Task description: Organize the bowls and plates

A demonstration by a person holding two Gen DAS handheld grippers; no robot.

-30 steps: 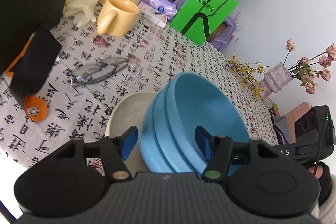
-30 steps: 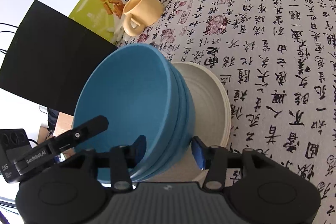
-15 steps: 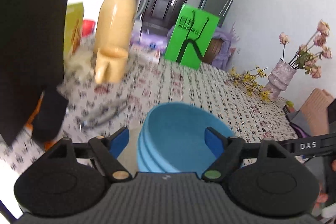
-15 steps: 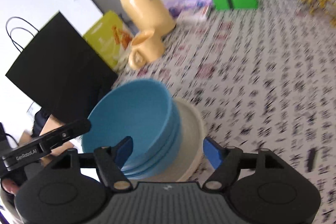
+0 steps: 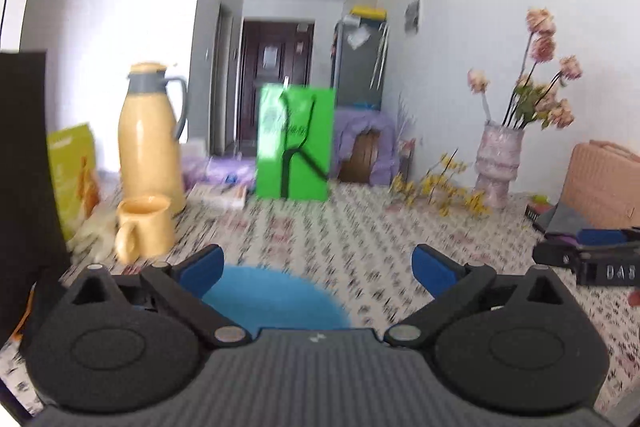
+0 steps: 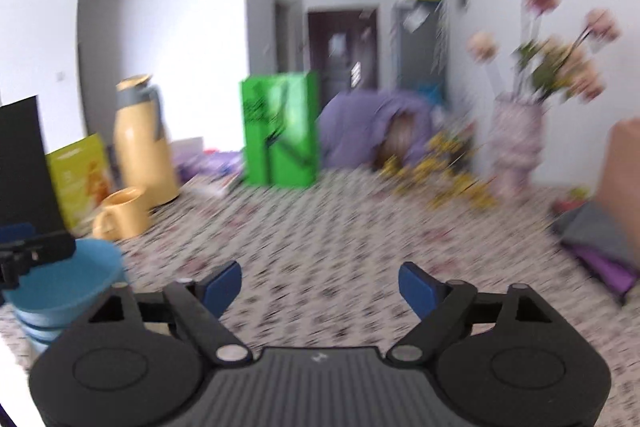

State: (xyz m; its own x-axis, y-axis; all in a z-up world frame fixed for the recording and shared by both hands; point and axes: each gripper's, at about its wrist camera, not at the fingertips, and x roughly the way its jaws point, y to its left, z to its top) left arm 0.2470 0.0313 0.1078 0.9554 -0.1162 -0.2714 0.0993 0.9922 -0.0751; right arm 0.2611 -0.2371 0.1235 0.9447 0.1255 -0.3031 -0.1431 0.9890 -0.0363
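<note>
The stacked blue bowls (image 5: 276, 301) sit on the patterned tablecloth just below and in front of my left gripper (image 5: 318, 269), which is open and empty above them. The stack also shows at the far left of the right wrist view (image 6: 60, 287). My right gripper (image 6: 320, 285) is open and empty, off to the right of the bowls, over bare tablecloth. The cream plate under the bowls is hidden now. Both views are blurred by motion.
A yellow mug (image 5: 144, 227) and yellow thermos jug (image 5: 150, 139) stand at back left beside a black bag (image 5: 24, 167). A green box (image 5: 294, 143) stands at the back middle, a vase of flowers (image 5: 498, 167) at back right. The other gripper (image 5: 592, 263) shows at right.
Both grippers have opened wide, let go of the blue bowls and tilted up and away. The bowls stay on the table, now low in the left view and far left in the right.
</note>
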